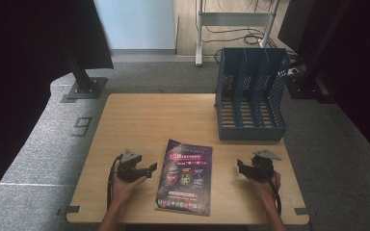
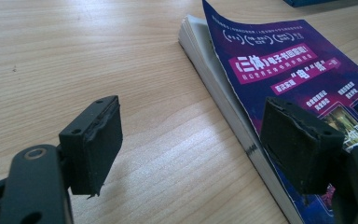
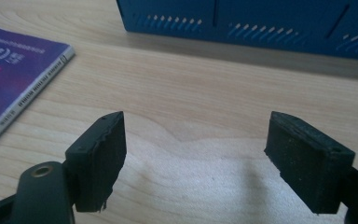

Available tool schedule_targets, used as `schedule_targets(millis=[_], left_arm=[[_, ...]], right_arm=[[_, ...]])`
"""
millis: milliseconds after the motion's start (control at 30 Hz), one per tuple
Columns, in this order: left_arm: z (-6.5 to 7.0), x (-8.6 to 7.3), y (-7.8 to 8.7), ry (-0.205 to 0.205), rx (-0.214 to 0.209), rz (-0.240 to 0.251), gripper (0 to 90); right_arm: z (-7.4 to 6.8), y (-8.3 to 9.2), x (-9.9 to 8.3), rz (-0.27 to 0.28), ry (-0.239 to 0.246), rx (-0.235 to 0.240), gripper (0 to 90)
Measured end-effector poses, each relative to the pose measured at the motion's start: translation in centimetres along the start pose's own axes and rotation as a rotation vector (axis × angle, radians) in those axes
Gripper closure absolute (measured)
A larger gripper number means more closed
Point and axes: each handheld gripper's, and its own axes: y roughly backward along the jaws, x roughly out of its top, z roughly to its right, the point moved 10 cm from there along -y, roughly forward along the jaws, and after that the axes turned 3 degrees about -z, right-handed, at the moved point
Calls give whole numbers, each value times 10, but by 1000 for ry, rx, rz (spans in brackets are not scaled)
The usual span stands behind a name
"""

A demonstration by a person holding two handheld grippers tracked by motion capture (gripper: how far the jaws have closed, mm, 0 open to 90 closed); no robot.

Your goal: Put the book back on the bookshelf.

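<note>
A purple paperback book (image 1: pixel 185 176) lies flat near the front middle of the wooden table (image 1: pixel 139 115). To its left a hand holds my left gripper (image 1: pixel 150 168), open and empty, close to the book's left edge. In the left gripper view the book (image 2: pixel 279 65) lies at the right, its page edge near the right jaw; the left gripper (image 2: pixel 191 149) hovers over bare wood. My right gripper (image 1: pixel 239 166) stands open and empty to the right of the book. In the right gripper view the right gripper (image 3: pixel 193 156) points at bare wood, the book's spine (image 3: pixel 25 91) at the left.
A blue slotted file organizer (image 1: pixel 251 94) stands at the table's back right; its blue wall (image 3: pixel 261 21) crosses the top of the right gripper view. Grey carpet surrounds the table. A black stand foot (image 1: pixel 84 86) and a white frame (image 1: pixel 200 29) stand behind.
</note>
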Motion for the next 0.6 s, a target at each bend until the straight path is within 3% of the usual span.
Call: schedule_targets(millis=[600], left_arm=[[3,0,0,2,-7,-5,212]], right_arm=[[-27,4,16,44,24,59,222]])
